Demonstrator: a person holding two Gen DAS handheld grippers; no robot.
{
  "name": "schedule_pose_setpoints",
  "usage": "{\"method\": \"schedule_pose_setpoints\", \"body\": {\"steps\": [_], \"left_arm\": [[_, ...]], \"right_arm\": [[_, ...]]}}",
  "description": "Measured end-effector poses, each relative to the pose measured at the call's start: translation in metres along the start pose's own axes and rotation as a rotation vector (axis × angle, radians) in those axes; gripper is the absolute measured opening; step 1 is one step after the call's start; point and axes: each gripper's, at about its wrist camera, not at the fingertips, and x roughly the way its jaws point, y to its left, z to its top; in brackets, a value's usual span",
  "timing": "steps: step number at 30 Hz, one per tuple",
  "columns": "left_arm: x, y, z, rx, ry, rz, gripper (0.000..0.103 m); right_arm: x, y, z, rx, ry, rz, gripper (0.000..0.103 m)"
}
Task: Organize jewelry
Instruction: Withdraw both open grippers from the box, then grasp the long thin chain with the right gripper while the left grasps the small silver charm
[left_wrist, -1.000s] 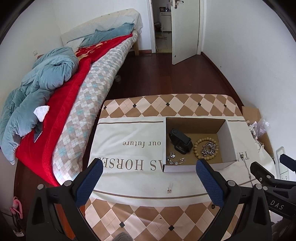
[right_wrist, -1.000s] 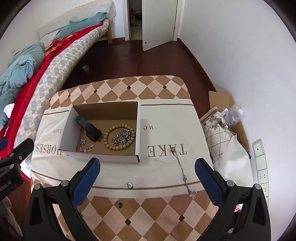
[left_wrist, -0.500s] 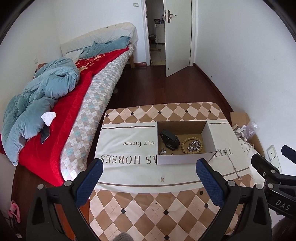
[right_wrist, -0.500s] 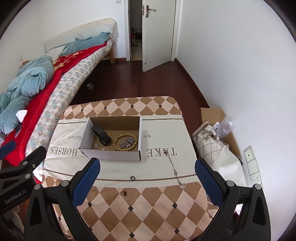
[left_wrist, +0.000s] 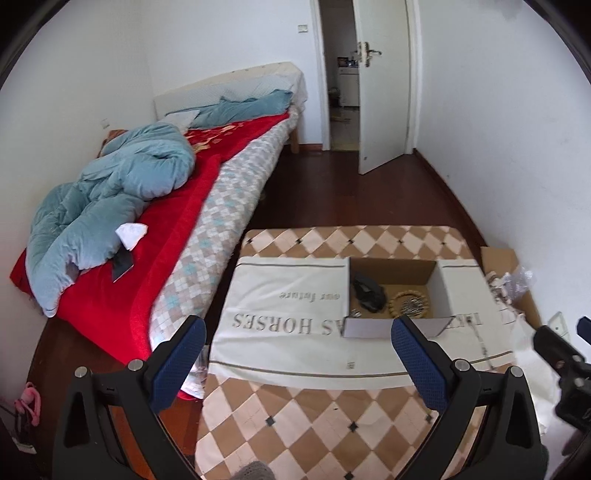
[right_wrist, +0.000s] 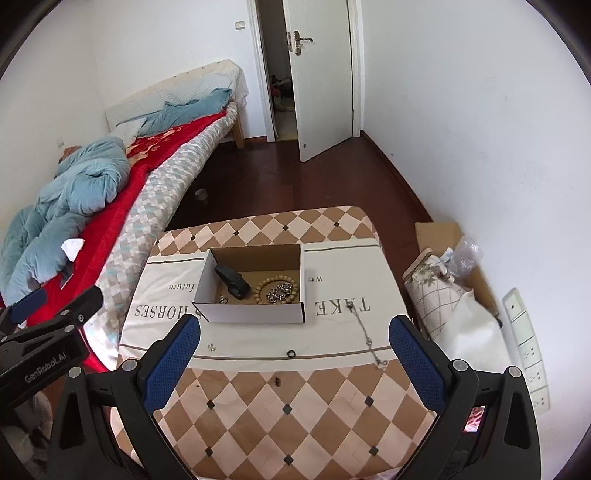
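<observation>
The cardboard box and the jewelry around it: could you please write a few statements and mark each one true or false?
1. The bead bracelet lies inside the cardboard box. True.
2. The silver chain lies inside the box. False: it lies on the cloth to the right of the box.
3. Both the left gripper and the right gripper have their jaws open and empty. True.
4. The small black ring rests inside the bead bracelet. False: it lies on the cloth in front of the box.
</observation>
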Motion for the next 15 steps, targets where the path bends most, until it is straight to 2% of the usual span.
{"method": "schedule_pose_setpoints", "body": {"steps": [5, 6, 7, 9, 15], "left_arm": [[0.042, 0.012, -0.028, -0.003, 0.085, 0.105, 0.102], [0.051, 0.014, -0.034, -0.002, 0.109, 0.118, 0.102], [0.060, 0.016, -0.041, 0.003, 0.131, 0.135, 0.102], [0.074, 0.018, -0.051, 0.015, 0.162, 0.161, 0.102], [0.112, 0.017, -0.068, 0.015, 0.236, 0.206, 0.103]], "right_arm": [[0.052, -0.025, -0.032, 0.083, 0.117, 0.009, 0.101], [0.064, -0.032, -0.041, 0.106, 0.143, 0.015, 0.089], [0.076, -0.039, -0.049, 0.122, 0.165, 0.004, 0.069], [0.096, -0.056, -0.062, 0.162, 0.198, -0.020, 0.057], [0.136, -0.117, -0.082, 0.272, 0.217, -0.084, 0.053]]}}
